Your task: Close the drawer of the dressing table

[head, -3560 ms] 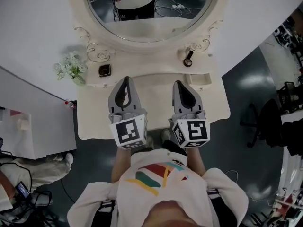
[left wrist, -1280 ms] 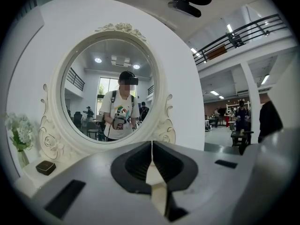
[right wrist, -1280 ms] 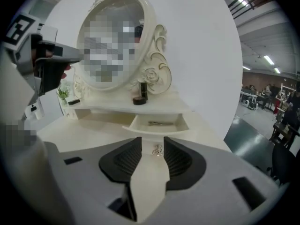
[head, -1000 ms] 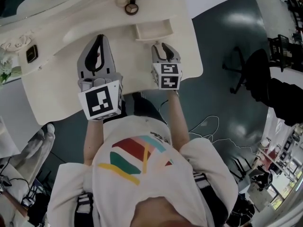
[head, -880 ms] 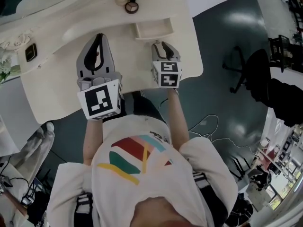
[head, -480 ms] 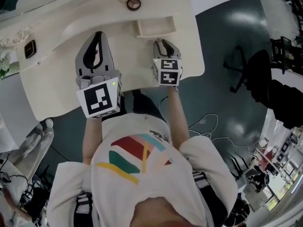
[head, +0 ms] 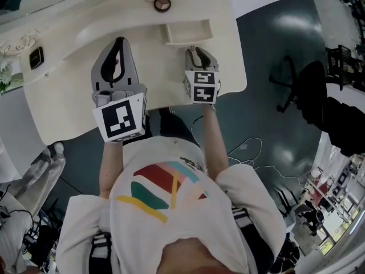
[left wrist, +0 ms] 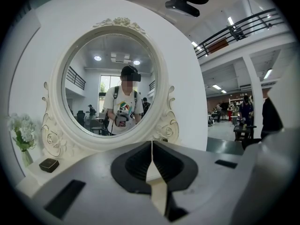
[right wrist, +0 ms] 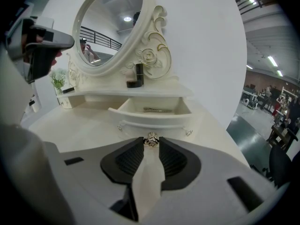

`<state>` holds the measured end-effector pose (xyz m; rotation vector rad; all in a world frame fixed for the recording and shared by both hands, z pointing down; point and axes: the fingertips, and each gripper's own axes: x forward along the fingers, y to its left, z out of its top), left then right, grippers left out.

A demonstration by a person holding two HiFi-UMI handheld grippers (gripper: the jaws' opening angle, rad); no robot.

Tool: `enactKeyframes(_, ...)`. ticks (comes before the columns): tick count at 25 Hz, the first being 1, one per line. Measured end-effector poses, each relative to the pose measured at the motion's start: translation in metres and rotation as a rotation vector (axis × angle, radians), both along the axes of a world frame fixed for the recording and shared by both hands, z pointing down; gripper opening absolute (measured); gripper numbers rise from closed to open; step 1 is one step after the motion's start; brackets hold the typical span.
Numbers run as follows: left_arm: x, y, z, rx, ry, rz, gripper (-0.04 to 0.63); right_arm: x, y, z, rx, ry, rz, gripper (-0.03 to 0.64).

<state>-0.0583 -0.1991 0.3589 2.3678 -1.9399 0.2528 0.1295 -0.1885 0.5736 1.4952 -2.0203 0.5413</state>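
The cream dressing table has a small drawer standing pulled out at its right. Seen from the right gripper view, the drawer is open with a thin metal item inside, and its small metal knob sits between the tips of my right gripper. The jaws have just been closing and now hold the knob. In the head view the right gripper points down at the drawer's front. My left gripper hovers over the tabletop to the left, jaws shut and empty.
An oval mirror rises behind the table. A round compact stands on the shelf above the drawer, with a small dark box and white flowers at the left. An office chair stands on the dark floor to the right.
Since the earliest frame the right gripper has come up to the drawer's front, and its jaws now look narrower, around the knob. Over the last second both hands have barely moved.
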Motion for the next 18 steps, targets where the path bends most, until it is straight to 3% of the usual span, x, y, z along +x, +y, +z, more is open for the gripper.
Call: enactKeyframes(18,-0.0060,0.0021,-0.0024,-0.009,0.006,-0.016,0.007,-0.0001,-0.0011,-0.0009,0.008,-0.007,0.005,0.086)
